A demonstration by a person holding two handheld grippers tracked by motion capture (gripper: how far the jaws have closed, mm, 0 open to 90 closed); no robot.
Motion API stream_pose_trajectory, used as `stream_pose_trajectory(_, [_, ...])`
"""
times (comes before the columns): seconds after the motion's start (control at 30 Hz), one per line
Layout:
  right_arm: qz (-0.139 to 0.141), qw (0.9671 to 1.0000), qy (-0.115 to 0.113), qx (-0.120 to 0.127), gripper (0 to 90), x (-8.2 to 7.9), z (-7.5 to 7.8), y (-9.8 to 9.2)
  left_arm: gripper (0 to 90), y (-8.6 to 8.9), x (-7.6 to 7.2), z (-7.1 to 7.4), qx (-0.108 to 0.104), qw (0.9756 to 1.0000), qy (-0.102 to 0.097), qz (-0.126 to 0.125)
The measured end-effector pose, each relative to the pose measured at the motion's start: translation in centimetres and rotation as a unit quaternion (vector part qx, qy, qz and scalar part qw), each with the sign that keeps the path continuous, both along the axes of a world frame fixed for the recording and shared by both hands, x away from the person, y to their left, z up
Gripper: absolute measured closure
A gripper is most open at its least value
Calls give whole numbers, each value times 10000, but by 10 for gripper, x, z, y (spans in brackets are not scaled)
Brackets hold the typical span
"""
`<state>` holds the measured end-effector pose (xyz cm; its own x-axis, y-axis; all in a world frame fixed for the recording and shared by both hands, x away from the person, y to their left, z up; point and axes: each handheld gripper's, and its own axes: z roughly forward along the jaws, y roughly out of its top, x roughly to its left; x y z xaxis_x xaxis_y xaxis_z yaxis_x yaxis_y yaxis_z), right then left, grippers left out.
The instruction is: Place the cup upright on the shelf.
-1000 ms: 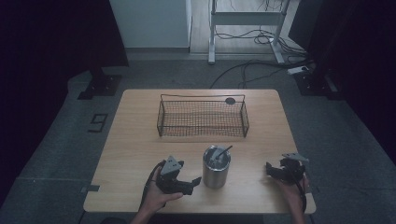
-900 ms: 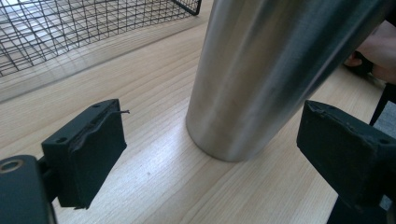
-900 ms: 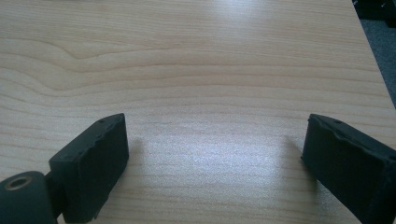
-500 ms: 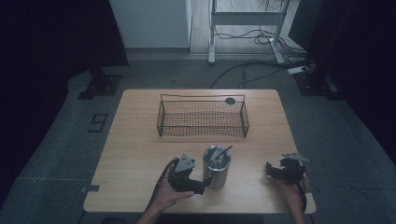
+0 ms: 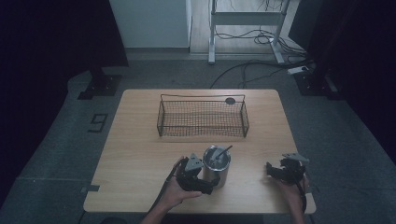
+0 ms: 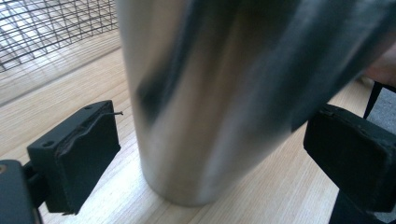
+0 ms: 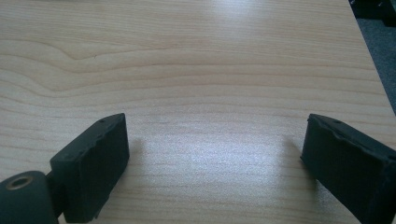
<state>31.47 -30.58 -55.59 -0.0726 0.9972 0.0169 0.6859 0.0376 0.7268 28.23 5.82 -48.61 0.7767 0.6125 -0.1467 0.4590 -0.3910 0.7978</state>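
A bare steel cup (image 5: 216, 166), no label or writing legible on it, stands upright near the table's (image 5: 140, 154) near edge, its long axis vertical, mouth up, with a thin utensil (image 5: 223, 152) leaning out toward the far right. The left gripper (image 5: 205, 185) has just been opening; its jaws sit wide on either side of the cup, pads clear. The right gripper (image 5: 271, 170), to the right, rests wide open over bare wood. A wire basket (image 5: 203, 116) sits farther back

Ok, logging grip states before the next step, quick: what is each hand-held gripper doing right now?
Left hand-held gripper: open, jaws just been opening, either side of the steel cup, pads not pressing it.
Right hand-held gripper: open, nothing between the jaws, over bare table.
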Motion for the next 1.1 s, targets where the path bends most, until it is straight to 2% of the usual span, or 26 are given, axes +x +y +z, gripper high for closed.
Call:
stream_pose_trajectory(0.43, [-7, 10000, -5, -7, 72, 0, 0, 0, 18, -19, 10, -6, 192, 9998, -26, -9])
stream_pose_trajectory(0.57, [-8, 10000, -6, -6, 73, 0, 0, 0, 5, -21, 13, -9, 17, 9998, -217, -22])
stream_pose_trajectory(0.7, [-9, 10000, -6, -8, 73, 0, 0, 0, 0, -23, 13, -10, -47, 9994, -344, 3])
stream_pose_trajectory(0.73, [-11, 10000, -6, -8, 73, 0, 0, 0, 0, -23, 13, -11, -108, 9989, -450, -9])
stream_pose_trajectory(0.77, [-11, 10000, -6, -8, 73, 0, 0, 0, 0, -23, 13, -11, -108, 9989, -450, -9])
stream_pose_trajectory(0.93, [-18, 10000, -9, -10, 76, 0, 0, 0, 25, -24, 11, -14, -94, 9972, -735, -67])
stream_pose_trajectory(1.1, [-31, 10000, -13, -10, 79, 0, 0, -1, 32, -23, 12, -14, -92, 9968, -781, -172])
